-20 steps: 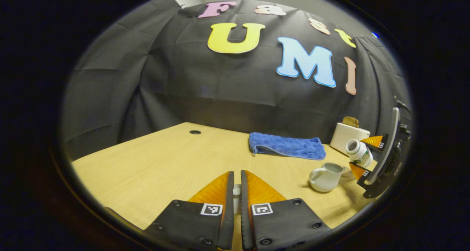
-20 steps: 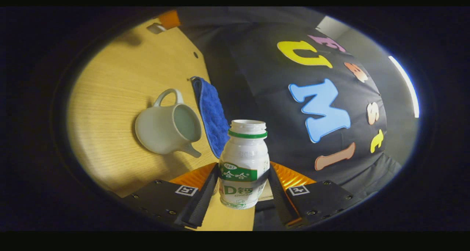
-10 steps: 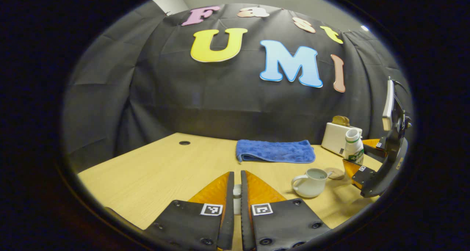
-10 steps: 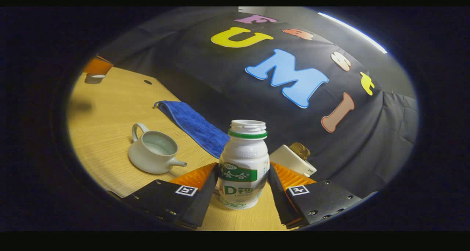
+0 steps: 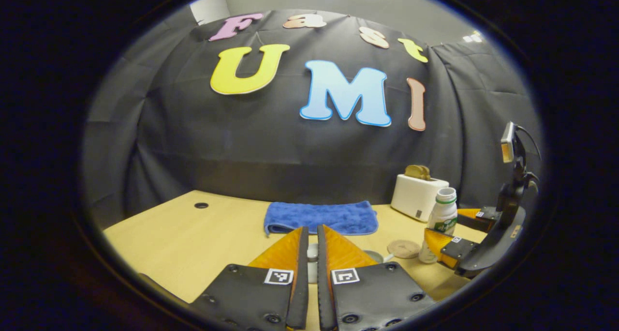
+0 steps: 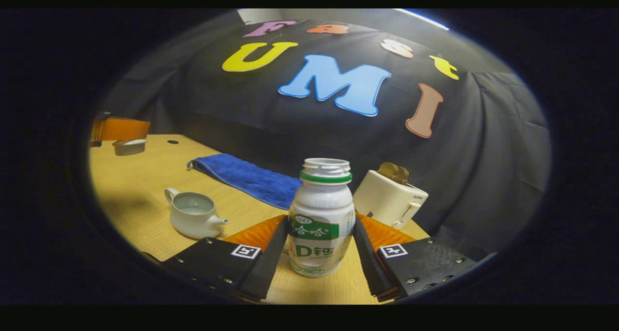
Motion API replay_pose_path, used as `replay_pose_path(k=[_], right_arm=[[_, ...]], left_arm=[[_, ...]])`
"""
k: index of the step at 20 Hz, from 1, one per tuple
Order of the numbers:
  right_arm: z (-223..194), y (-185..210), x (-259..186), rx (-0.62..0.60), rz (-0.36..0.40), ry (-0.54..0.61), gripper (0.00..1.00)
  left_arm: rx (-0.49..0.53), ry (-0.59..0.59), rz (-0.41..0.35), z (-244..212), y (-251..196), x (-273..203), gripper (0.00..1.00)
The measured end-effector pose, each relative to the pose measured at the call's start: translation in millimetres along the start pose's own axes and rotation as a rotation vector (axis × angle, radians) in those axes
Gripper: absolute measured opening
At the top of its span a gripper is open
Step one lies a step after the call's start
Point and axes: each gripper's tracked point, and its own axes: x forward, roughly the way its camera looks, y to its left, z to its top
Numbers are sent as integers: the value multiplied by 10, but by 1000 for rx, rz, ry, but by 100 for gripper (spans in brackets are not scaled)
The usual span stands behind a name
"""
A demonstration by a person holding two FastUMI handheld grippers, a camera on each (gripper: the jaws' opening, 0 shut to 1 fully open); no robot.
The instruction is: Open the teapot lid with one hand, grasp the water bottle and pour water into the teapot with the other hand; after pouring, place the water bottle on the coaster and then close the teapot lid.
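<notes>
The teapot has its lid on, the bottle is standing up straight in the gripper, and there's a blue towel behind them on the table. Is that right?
Not quite: the teapot is open, with no lid on it. The right gripper view looks into its open top, and the lid hangs farther back in the left gripper. The rest holds: the bottle stands upright in the right gripper, and the blue towel lies behind on the table.

open teapot (image 6: 193, 218); bottle (image 6: 321, 218) upright by coaster (image 5: 404, 248)
</notes>
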Motion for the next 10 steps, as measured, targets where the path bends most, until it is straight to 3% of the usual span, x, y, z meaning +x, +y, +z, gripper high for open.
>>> replay_pose_path(k=[1,2,10], right_arm=[[-16,-32,-2,22,-1,-2,75],[-14,-83,5,38,-9,-3,75],[14,-396,-10,140,-52,-33,75]], left_arm=[[-4,-3,-19,21,-77,62,15],[-5,-4,-37,25,-142,119,19],[44,18,-122,-218,-689,501,15]])
